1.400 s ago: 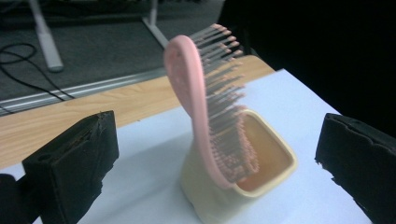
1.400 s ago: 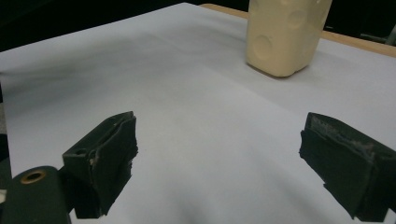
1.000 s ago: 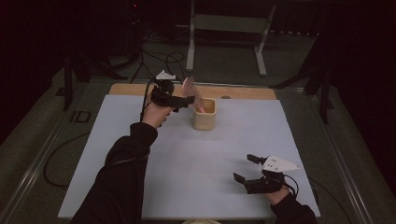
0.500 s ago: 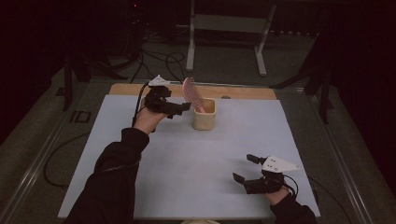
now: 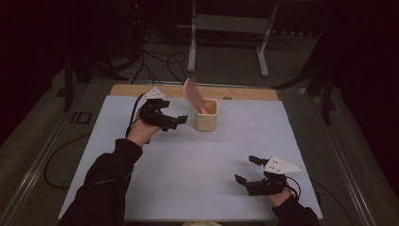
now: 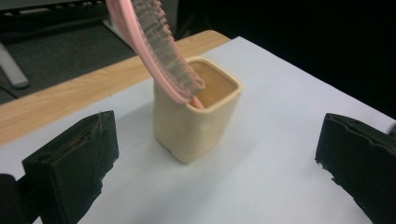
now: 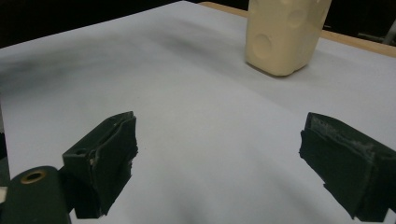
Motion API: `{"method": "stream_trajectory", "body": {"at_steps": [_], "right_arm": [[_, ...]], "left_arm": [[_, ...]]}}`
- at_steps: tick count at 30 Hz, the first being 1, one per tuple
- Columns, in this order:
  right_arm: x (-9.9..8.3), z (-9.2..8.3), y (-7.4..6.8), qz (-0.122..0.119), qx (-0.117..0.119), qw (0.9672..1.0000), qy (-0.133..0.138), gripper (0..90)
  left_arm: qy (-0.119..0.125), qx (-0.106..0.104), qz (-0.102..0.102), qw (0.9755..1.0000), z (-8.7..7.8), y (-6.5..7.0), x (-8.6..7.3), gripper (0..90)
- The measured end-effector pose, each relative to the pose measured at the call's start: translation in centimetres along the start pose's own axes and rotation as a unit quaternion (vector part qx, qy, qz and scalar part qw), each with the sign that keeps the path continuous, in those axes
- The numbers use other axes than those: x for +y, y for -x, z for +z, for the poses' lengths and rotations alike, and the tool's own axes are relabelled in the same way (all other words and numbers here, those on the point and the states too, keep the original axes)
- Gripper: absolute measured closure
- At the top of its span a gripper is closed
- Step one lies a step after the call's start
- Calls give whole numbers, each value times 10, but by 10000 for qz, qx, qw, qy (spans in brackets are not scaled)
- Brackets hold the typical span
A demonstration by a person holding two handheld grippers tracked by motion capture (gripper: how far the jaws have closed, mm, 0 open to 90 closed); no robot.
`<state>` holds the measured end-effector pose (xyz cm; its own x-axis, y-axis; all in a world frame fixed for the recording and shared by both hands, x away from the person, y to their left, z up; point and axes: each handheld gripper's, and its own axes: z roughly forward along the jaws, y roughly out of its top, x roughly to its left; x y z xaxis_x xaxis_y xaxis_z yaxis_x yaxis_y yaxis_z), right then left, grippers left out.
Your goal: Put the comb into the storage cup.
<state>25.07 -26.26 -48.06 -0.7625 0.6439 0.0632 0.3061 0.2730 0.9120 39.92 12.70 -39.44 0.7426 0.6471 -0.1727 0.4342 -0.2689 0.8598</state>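
Nearest the person, the right gripper [image 5: 251, 173] is held low over the white sheet [image 5: 197, 165] at the near right of the table [image 5: 244, 92]. Its jaws are spread wide and nothing is held between them; in the right gripper view only bare sheet is seen between them, with the cup well beyond.

Farther off, at the left, the left gripper [image 5: 178, 121] is held just above the sheet, pointed toward the cup [image 5: 206, 115]. Its jaws are likewise spread, with nothing gripped. In the left gripper view the cup [image 6: 198, 112] is seen ahead of the jaws and between their lines, apart from both.

The cup stands upright near the far edge of the sheet, just short of the bare wooden strip. A pink brush [image 5: 191, 93] is stood in it, handle down, its bristled head leaning out over the rim toward the left; the bristles [image 6: 163, 44] are seen clearly in the left gripper view. How deep the handle sits cannot be told, since the cup's inside is dim.

The placing of the brush in the cup appears done, and the left gripper is judged to be free of it. The next move would call for the left gripper to be drawn clear without the leaning head being knocked.
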Motion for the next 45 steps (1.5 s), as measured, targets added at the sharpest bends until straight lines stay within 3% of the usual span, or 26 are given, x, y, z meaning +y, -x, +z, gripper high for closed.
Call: {"method": "stream_trajectory", "body": {"at_steps": [12,19,24,29,45], "right_arm": [[0,0,0,-8,-15,10000,-18,104],[1,0,-2,-47,-10,10000,-39,104],[1,1,-2,-50,-21,10000,-34,104],[1,1,-2,-44,-29,10000,-34,104],[1,1,-2,-66,-37,10000,-65,104]], "left_arm": [[52,-81,74,9999,-26,3,-27,3],[-93,-72,139,9998,-41,8,-57,3],[-30,-138,151,9998,-50,11,-73,3],[-67,-111,240,9996,-57,16,-86,3],[-303,17,146,9994,-69,16,-138,3]]}}
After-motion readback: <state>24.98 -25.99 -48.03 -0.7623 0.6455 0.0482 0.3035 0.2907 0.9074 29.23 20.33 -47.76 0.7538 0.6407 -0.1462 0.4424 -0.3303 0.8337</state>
